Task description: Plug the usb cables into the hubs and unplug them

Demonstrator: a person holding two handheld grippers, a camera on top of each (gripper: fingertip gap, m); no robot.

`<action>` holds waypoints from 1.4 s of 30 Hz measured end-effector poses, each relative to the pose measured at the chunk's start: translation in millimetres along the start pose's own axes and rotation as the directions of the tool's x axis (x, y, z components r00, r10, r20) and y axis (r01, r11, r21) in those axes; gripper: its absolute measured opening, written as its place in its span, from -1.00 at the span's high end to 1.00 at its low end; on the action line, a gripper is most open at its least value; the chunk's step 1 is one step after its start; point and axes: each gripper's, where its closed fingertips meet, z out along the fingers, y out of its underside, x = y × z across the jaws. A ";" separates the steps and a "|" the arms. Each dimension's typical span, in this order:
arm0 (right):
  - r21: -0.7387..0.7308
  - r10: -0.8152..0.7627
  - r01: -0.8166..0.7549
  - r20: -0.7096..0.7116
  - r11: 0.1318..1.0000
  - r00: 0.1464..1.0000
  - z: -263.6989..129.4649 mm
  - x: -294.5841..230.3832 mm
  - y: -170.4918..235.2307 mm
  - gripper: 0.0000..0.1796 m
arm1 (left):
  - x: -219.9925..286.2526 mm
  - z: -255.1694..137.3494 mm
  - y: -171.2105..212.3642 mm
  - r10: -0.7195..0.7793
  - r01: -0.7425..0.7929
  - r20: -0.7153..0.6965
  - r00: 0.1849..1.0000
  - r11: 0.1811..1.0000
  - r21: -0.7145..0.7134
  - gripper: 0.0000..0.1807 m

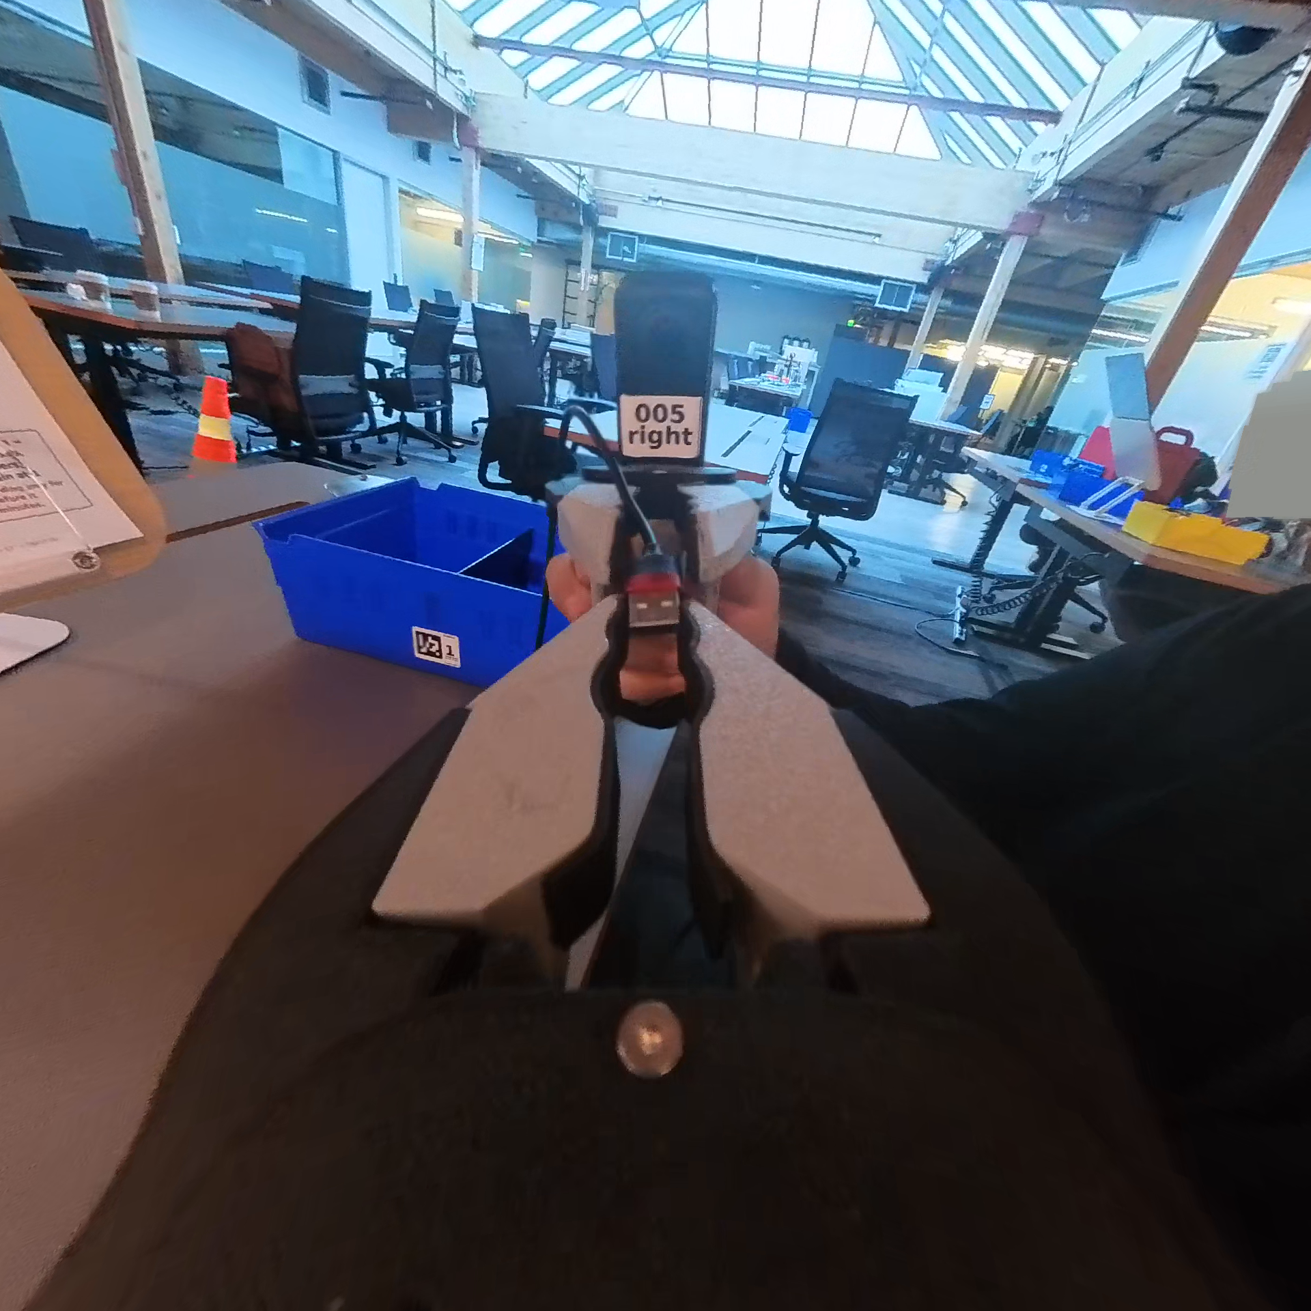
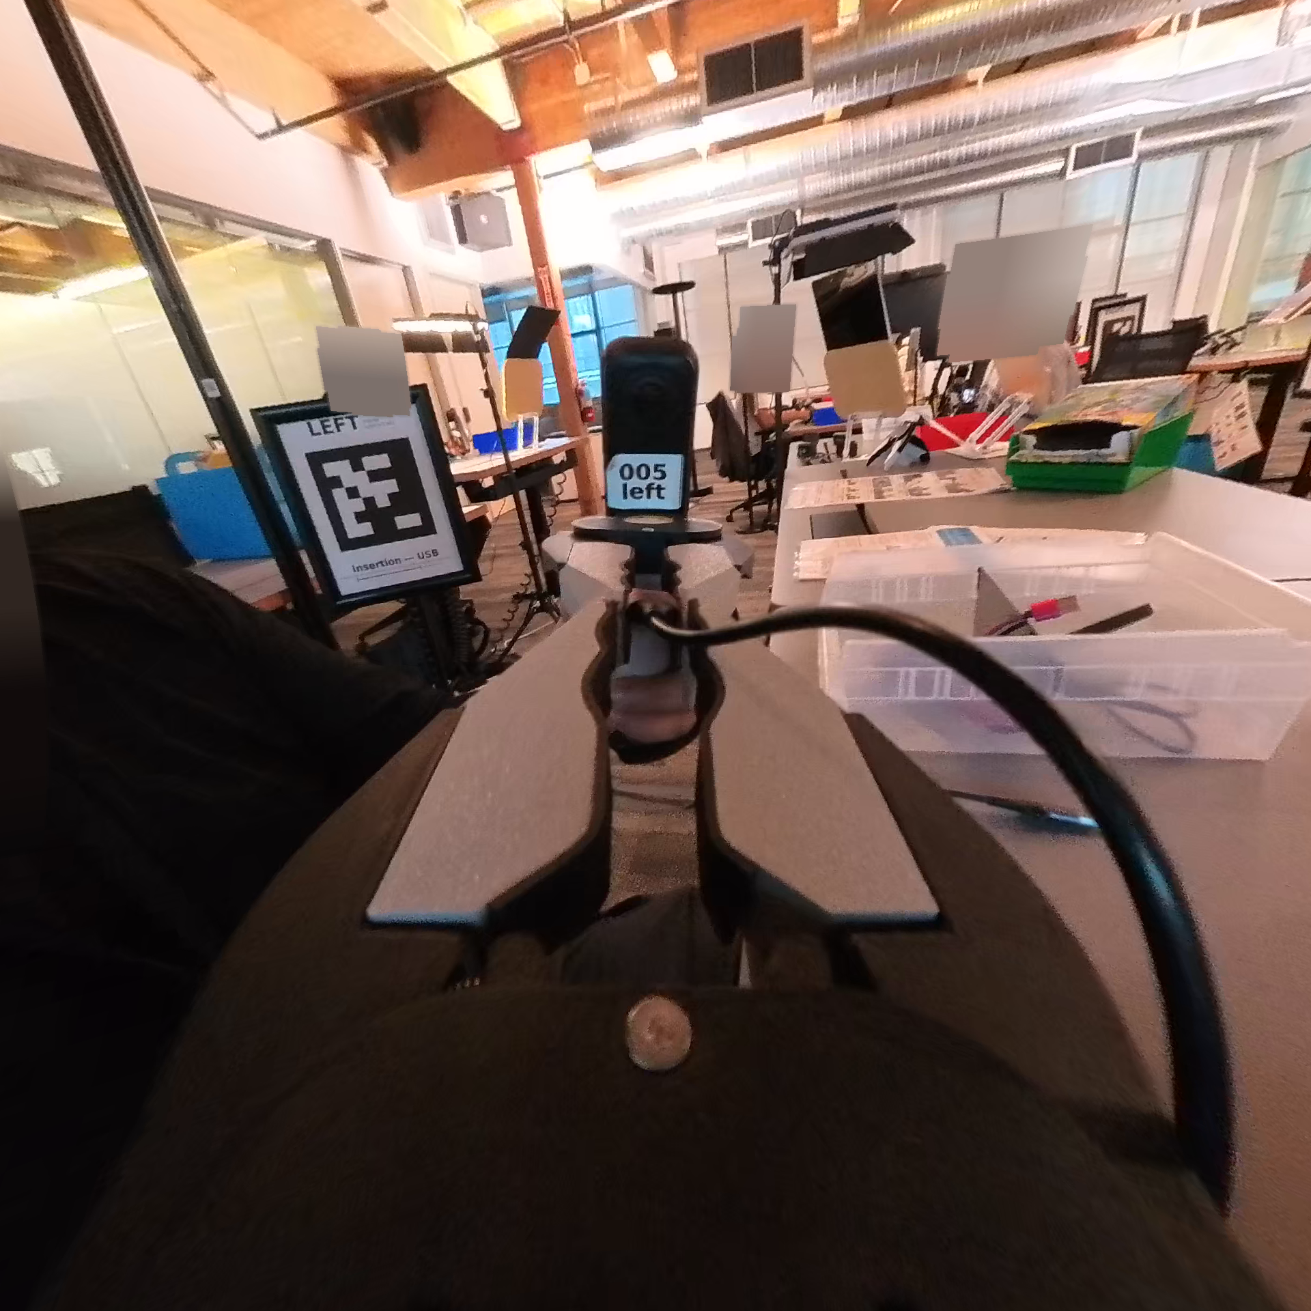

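An open office is seen under a bright skylight (image 1: 709, 78). Black office chairs (image 1: 333, 383) are ranged along long desks (image 1: 163, 316); exposed ducting (image 2: 922, 85), possibly silver, is glimpsed beneath timber beams (image 2: 489, 64).

White printed tag (image 1: 661, 424) on black cam (image 1: 665, 333), both views; framed marker sign (image 2: 369, 496); sticker (image 1: 436, 647) on blue bin (image 1: 340, 567).

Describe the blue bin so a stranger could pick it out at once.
Start at the grey table in the left wrist view. Near its far edge, right of the white sign, sits the bin. It is the only solid blue open box there, with a divider inside and a small black-and-white tag on its front wall.
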 end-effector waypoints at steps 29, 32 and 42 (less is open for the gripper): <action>-0.001 0.023 -0.023 -0.193 1.000 0.981 -23.5 42.5 1.0 0.87 | -135.3 -83.7 175.4 0.205 0.123 0.300 0.932 0.599 -0.791 0.18; -0.006 0.028 -0.030 -0.189 1.000 0.982 -21.5 43.2 3.5 0.87 | -149.3 -85.9 183.0 0.298 0.116 0.326 0.897 0.554 -0.825 0.19; 0.012 0.031 -0.029 -0.178 1.000 0.983 -24.1 40.3 -1.3 0.87 | -145.2 -79.4 180.0 0.250 0.113 0.302 0.920 0.570 -0.814 0.70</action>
